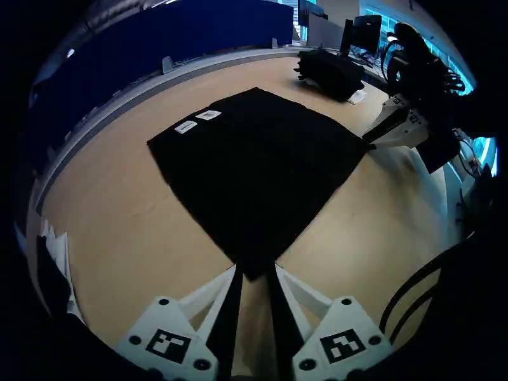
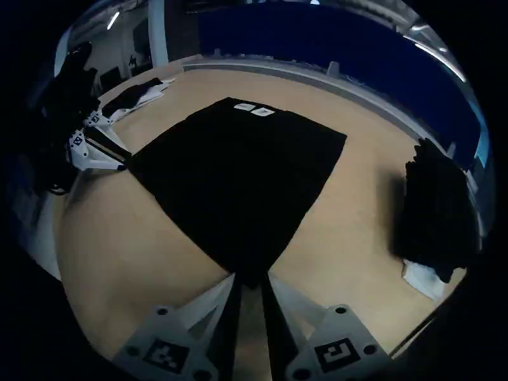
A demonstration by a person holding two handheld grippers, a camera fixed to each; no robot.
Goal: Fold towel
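**Status**
- Black rectangular cloth towel (image 1: 254,171): spread flat on the pale wooden worktop (image 1: 127,222), central in both views. Two white labels (image 1: 197,120) near its far edge, upper left of centre in the left gripper view.
- Left white two-finger claw (image 1: 255,272): bottom centre of the left gripper view, closed to a narrow gap and pinching the nearest towel corner.
- Right white two-finger claw (image 2: 251,279): bottom centre of the right gripper view, likewise narrowed onto the neighbouring corner.

**Judged step:** first half-fold, not yet begun, with the cloth lying fully flat.

**Procedure**
1. Check that each pinch holds cloth, not merely the tip of the corner.
2. Raise both corners together and keep them level.
3. Keep the edge between the claws taut without dragging the rest across the worktop.
4. Carry the edge over toward the labelled side.
5. Lower corner onto corner and edge onto edge.
6. Open the claws only after the corners are aligned.
7. Stay clear of the dark stack of folded cloth (image 1: 330,73), upper right of the left gripper view.
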